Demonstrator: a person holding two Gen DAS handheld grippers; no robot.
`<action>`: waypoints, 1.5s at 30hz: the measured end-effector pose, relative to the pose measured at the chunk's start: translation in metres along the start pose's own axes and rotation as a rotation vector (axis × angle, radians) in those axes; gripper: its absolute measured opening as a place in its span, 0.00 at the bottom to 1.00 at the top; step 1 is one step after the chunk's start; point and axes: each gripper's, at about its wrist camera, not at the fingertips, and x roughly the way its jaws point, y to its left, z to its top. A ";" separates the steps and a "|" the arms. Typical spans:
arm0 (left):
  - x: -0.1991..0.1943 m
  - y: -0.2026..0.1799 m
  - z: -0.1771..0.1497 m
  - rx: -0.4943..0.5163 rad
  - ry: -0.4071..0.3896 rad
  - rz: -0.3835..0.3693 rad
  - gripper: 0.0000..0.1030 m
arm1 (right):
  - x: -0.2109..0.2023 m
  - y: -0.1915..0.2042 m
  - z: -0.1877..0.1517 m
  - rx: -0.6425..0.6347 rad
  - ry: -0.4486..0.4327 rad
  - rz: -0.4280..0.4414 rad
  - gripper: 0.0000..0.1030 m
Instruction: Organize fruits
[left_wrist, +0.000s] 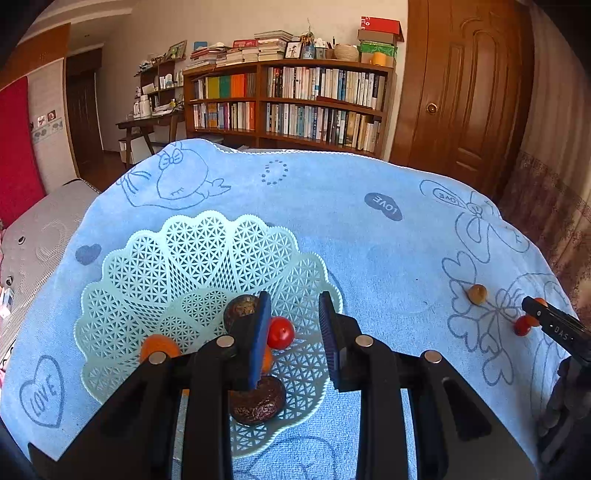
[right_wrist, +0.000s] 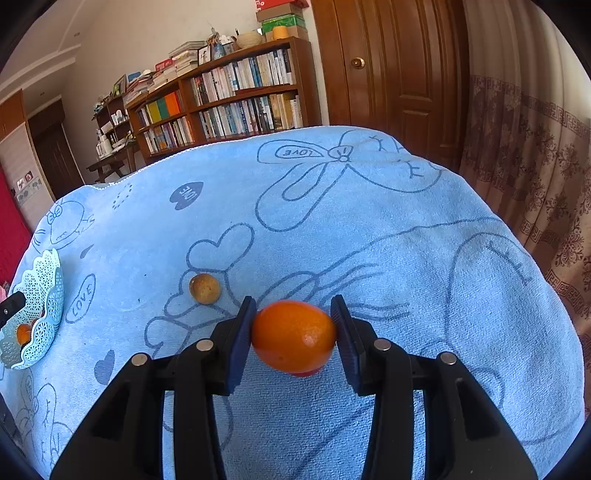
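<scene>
The right gripper (right_wrist: 293, 334) has its jaws closed on a smooth orange kumquat (right_wrist: 293, 336), long axis running crosswise from pad to pad, above the blue towel (right_wrist: 369, 240); open cloth lies ahead to the far edge. A tan round fruit (right_wrist: 205, 288) sits just left. The left gripper (left_wrist: 295, 332) hangs with jaws apart and empty over the lattice basket (left_wrist: 166, 266) holding a red tomato (left_wrist: 280, 332).

The basket (left_wrist: 207, 266) sits on the towel (left_wrist: 332, 229) at nine o'clock; the longan (right_wrist: 205, 288) lies at three, well apart.
</scene>
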 end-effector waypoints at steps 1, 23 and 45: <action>-0.001 -0.003 -0.003 0.006 0.012 -0.020 0.27 | 0.000 0.000 0.000 0.001 0.000 0.001 0.41; -0.014 -0.109 -0.094 0.249 0.258 -0.416 0.52 | -0.005 -0.005 0.004 0.019 -0.016 0.017 0.41; -0.012 -0.155 -0.110 0.338 0.303 -0.499 0.25 | -0.005 -0.002 0.003 0.010 -0.017 0.022 0.41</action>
